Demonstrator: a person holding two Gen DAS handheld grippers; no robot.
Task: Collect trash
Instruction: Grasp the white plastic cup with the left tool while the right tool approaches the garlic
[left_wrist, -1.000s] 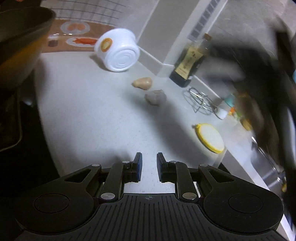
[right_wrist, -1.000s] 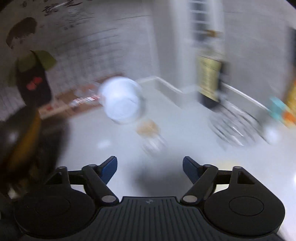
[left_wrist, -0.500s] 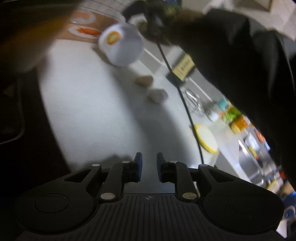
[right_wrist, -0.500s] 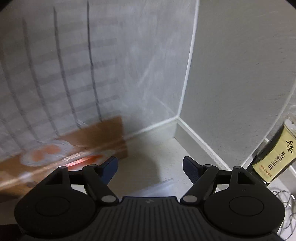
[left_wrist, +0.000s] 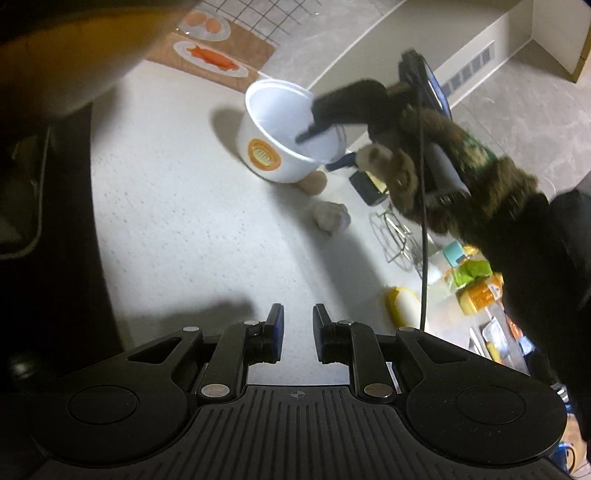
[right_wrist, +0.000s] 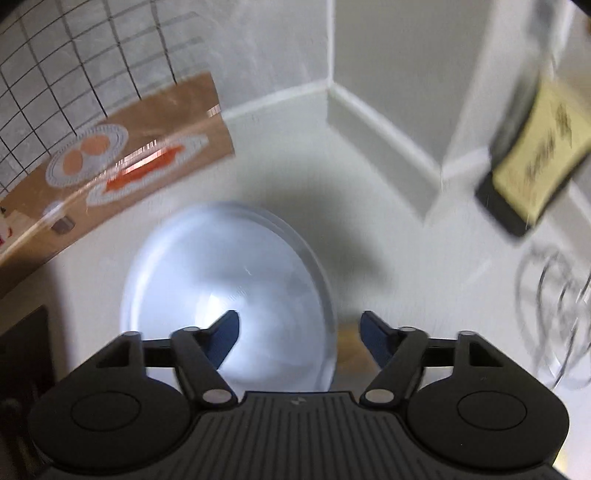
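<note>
Change: the white foam bowl with an orange round label (left_wrist: 284, 136), earlier tipped over, now stands mouth-up at the far counter.
Right gripper (left_wrist: 325, 144): closing astride its rim, not yet pinching.
Left gripper (left_wrist: 297, 332): narrowly apart, empty.
Nearby: two crumpled paper wads (left_wrist: 330, 216) just right of the bowl; dark sauce bottle (right_wrist: 532, 155) farther right.

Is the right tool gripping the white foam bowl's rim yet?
Cannot tell. The right wrist view shows the closing right tool straddling the white foam bowl rim, one finger inside and one outside, but blur hides any pad contact.

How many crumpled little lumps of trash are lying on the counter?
2. A tan lump sits partly behind the white bowl; a paler lump lies just in front of it. The bowl may hide more.
</note>
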